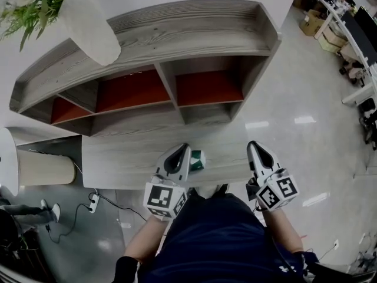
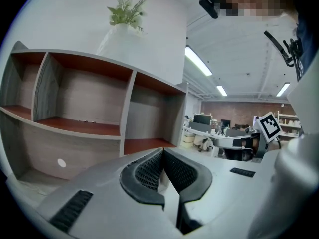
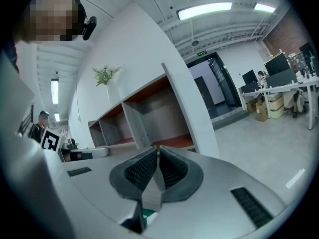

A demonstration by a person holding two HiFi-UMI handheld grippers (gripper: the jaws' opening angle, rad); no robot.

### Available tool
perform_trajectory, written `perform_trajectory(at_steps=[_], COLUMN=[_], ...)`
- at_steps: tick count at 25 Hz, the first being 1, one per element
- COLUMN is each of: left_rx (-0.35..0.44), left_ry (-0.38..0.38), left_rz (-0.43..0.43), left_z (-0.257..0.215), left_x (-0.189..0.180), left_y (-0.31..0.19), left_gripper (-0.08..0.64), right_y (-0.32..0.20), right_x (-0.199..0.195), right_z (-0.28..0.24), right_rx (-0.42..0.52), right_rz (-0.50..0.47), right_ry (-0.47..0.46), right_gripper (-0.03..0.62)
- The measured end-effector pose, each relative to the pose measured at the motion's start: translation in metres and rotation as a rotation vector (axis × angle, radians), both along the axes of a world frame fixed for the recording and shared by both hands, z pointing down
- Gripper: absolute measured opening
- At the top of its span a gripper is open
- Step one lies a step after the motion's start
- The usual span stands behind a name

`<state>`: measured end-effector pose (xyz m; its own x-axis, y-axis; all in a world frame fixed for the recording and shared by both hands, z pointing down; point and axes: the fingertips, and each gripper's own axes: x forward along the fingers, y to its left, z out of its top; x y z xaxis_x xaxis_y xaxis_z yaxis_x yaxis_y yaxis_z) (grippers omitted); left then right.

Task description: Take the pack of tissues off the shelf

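Note:
A small green and white pack of tissues [image 1: 197, 159] lies on the low grey wooden ledge [image 1: 118, 158] in front of the shelf unit [image 1: 177, 34]. My left gripper [image 1: 184, 147] hovers just left of the pack, its jaws shut with nothing between them [image 2: 162, 151]. My right gripper [image 1: 253, 143] is held further right over the ledge's end, also shut and empty [image 3: 158, 148]. In the right gripper view a sliver of the green pack [image 3: 148, 214] shows below the jaws. The shelf's red-floored compartments [image 1: 206, 87] look bare.
A white vase with green leaves [image 1: 88, 22] stands on the shelf top at left. A pale cylinder [image 1: 44, 168] sits left of the ledge, with a power strip and cable [image 1: 93, 203] on the floor. Office desks [image 1: 353, 40] stand far right across open floor.

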<state>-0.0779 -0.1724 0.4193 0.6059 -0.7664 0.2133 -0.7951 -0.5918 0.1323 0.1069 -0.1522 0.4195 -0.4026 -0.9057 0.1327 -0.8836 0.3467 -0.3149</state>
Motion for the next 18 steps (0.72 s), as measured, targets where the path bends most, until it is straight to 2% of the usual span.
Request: perform_trajectory(at_steps=[10, 18], left_rx=[-0.010, -0.020], left_ry=[-0.029, -0.046], left_rz=[0.002, 0.018], left_z=[0.006, 0.011], left_x=[0.003, 0.006], left_y=[0.003, 0.005], left_gripper=[0.017, 0.017], right_y=[0.005, 0.007], right_x=[-0.006, -0.011], right_z=[-0.030, -0.032], right_rx=[0.138, 0.144], right_rz=[0.005, -0.011], right_ry=[0.058, 0.051], right_gripper=[0.023, 0.023])
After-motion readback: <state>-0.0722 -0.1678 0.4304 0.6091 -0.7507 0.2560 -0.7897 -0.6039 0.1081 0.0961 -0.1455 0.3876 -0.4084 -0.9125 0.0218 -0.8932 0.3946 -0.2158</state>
